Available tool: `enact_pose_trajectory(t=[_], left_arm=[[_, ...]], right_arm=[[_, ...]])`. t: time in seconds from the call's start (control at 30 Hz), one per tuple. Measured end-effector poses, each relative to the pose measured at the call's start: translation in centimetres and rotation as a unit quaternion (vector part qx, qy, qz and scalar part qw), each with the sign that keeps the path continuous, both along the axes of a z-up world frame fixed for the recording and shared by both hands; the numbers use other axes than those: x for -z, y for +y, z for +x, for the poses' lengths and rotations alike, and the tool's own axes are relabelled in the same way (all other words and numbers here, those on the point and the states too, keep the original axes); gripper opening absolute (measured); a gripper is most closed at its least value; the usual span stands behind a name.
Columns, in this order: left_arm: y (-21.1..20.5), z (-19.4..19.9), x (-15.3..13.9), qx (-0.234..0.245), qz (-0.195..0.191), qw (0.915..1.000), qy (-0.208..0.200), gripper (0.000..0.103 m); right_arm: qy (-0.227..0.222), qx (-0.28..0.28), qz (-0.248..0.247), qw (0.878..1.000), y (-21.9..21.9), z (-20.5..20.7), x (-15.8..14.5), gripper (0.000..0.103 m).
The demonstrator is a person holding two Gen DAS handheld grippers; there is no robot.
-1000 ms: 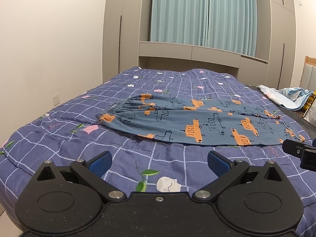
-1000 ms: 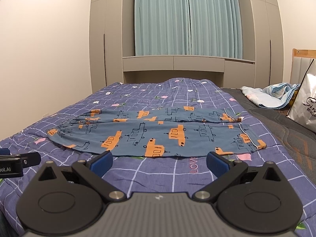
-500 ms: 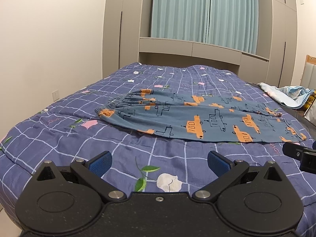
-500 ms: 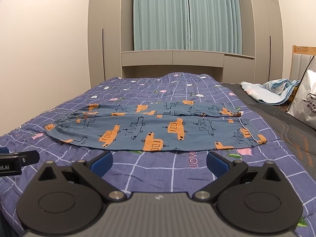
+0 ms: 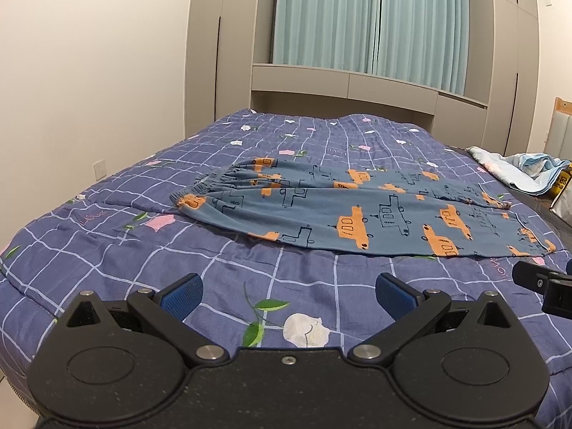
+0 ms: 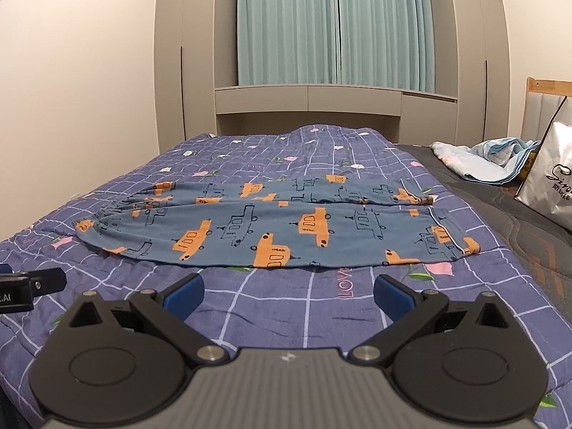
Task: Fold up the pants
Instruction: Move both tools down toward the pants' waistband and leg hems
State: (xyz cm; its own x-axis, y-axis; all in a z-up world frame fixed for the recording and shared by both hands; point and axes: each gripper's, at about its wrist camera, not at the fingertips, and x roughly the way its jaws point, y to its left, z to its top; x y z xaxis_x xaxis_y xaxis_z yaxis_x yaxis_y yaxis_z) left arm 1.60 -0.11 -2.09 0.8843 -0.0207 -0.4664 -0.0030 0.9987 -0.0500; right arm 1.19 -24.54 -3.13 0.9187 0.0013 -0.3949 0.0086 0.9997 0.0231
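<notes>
Compared with one second ago, both cameras now see the pants (image 5: 357,211) a little lower in the picture and more from above, so both hand-held grippers seem to have risen or tilted down slightly while they face the bed (image 5: 107,250); the pants themselves have not moved. For the task this means, in my judgement, that the work is only at the approach step — no fold is made yet and the fabric is not touched. The pants lie flat across the purple checked quilt, already laid leg over leg as it seems, with the elastic waistband (image 5: 214,182) toward the left side and the leg cuffs (image 6: 461,246) toward the right side. The left hand-held gripper (image 5: 287,291) is released, its blue pads (image 5: 180,295) wide apart, and it hovers over bare quilt near the front edge of the bed, with the waistband ahead and somewhat to its left. The right hand-held gripper (image 6: 287,291) is also released and holds nothing; the near hem of the pants is just ahead of it, and the cuffs are ahead and to its right. Each one still has to go forward and down before it can grasp — probably the left to the waistband and the right to the cuffs.
</notes>
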Motion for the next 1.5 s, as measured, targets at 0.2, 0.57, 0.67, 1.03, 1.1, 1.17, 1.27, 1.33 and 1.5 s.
enact_pose_trajectory(t=[0.2, 0.57, 0.67, 1.03, 1.1, 1.17, 1.27, 1.33, 1.5], left_arm=[[0.2, 1.9, -0.5, 0.0, -0.002, 0.9999, 0.015, 0.103], [1.3, 9.6, -2.1, -0.013, 0.014, 0.9983, 0.054, 0.103], [1.8, 11.8, -2.2, -0.02, 0.015, 0.9978, 0.062, 0.103], [3.9, 18.0, -1.6, -0.021, 0.002, 0.9948, 0.099, 0.103], [4.4, 18.7, -1.4, -0.021, 0.01, 0.9944, 0.104, 0.103], [4.9, 19.5, -1.2, -0.022, 0.025, 0.9935, 0.109, 0.103], [5.7, 20.7, -1.1, -0.023, 0.037, 0.9918, 0.12, 0.103], [6.3, 21.6, -1.1, -0.022, 0.038, 0.9905, 0.13, 0.103], [7.7, 23.5, -0.3, -0.026, 0.029, 0.9861, 0.162, 0.102]], right_arm=[[0.01, 0.006, -0.01, 1.0, 0.0, 0.8, -0.3, 0.103], [0.031, 0.003, -0.018, 0.999, -1.5, 6.0, -1.6, 0.103], [0.036, -0.001, -0.028, 0.999, -1.6, 7.7, -1.6, 0.103], [0.046, -0.026, -0.053, 0.997, -2.3, 13.0, -1.5, 0.103], [0.051, -0.034, -0.06, 0.996, -2.6, 13.7, -1.4, 0.103], [0.06, -0.035, -0.066, 0.995, -2.9, 14.4, -1.3, 0.103], [0.074, -0.036, -0.071, 0.994, -3.5, 15.6, -1.1, 0.103], [0.082, -0.036, -0.079, 0.993, -3.8, 16.4, -0.9, 0.103], [0.097, -0.043, -0.07, 0.992, -4.7, 17.9, -0.8, 0.103]])
